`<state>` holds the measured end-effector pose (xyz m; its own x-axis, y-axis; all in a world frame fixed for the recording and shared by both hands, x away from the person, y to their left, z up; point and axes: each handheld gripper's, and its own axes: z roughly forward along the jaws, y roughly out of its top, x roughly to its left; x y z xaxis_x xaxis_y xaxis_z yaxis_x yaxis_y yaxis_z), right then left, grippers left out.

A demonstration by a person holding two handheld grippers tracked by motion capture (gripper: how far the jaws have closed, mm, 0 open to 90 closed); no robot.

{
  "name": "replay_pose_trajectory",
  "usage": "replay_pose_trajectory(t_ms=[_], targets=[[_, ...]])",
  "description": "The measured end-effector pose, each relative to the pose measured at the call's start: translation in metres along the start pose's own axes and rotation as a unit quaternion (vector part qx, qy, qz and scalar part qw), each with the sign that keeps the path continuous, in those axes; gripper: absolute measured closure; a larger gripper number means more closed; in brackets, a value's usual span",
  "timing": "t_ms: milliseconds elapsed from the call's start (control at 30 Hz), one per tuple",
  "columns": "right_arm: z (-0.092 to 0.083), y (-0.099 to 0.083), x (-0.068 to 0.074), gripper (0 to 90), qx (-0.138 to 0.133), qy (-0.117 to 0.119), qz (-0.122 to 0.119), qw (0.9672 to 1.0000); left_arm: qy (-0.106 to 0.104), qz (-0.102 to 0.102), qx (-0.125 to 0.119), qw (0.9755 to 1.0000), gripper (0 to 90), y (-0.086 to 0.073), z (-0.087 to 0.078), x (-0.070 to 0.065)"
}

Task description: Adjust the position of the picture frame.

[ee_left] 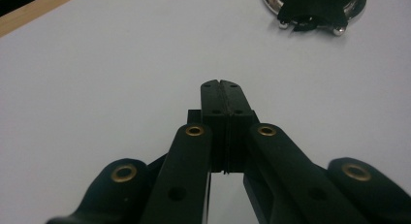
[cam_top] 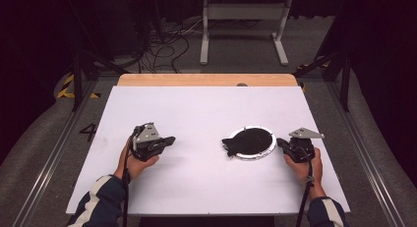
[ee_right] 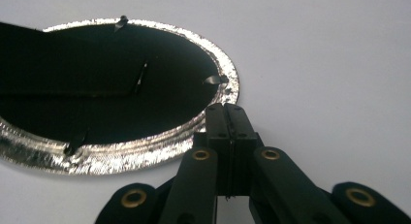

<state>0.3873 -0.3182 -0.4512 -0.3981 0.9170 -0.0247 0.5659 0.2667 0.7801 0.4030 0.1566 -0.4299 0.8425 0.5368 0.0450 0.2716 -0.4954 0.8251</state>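
- In the high view we see the left gripper (cam_top: 169, 139) at centre left on the white table (cam_top: 196, 104), its jaws pressed together on nothing.
- The right gripper (cam_top: 280, 142) sits at right, just beside the disc (cam_top: 251, 141); its jaws also meet, empty.
- The disc is black with a silver rim and lies flat, right of centre.
- In the right gripper view the disc (ee_right: 97, 88) is cut off at the left edge; small clips on it are hard to make out.
- In the left gripper view the disc (ee_left: 315, 3) is cropped at the top right.
- Whether the right tips touch the rim, we cannot tell.
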Motion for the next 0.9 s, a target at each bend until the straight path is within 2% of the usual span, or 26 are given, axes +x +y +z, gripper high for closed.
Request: replay_pose_trajectory(t_ms=[67,200,367,500,600,733,833,900], targets=[[0.004,0.004,-0.002,90.0,0.003,-0.01,0.003,0.9999,-0.005,0.003,0.006,1.0,89.9,0.006,0.009,-0.001],[0.014,0.006,-0.005,90.0,0.019,-0.017,0.01,0.9996,-0.017,-0.004,0.007,0.9998,89.9,0.016,0.027,0.0],[0.021,0.011,-0.01,90.0,0.016,-0.013,0.028,0.9994,-0.024,-0.002,0.023,0.9994,89.9,0.026,0.05,-0.003],[0.025,0.014,-0.004,90.0,0.017,-0.007,0.008,0.9998,-0.028,0.005,0.036,0.9989,89.9,0.033,0.064,-0.006],[0.03,0.017,0.004,90.0,0.017,0.01,-0.011,0.9997,-0.034,0.004,0.044,0.9985,89.9,0.037,0.073,-0.009],[0.036,0.025,0.016,90.0,0.027,0.016,-0.03,0.9991,-0.031,0.008,0.053,0.9981,89.8,0.039,0.078,-0.011],[0.039,0.027,0.022,90.0,0.027,0.024,-0.033,0.9988,-0.03,0.011,0.064,0.9975,89.8,0.04,0.084,-0.012],[0.04,0.028,0.026,90.0,0.025,0.03,-0.033,0.9987,-0.032,0.006,0.065,0.9973,89.8,0.039,0.087,-0.012]])
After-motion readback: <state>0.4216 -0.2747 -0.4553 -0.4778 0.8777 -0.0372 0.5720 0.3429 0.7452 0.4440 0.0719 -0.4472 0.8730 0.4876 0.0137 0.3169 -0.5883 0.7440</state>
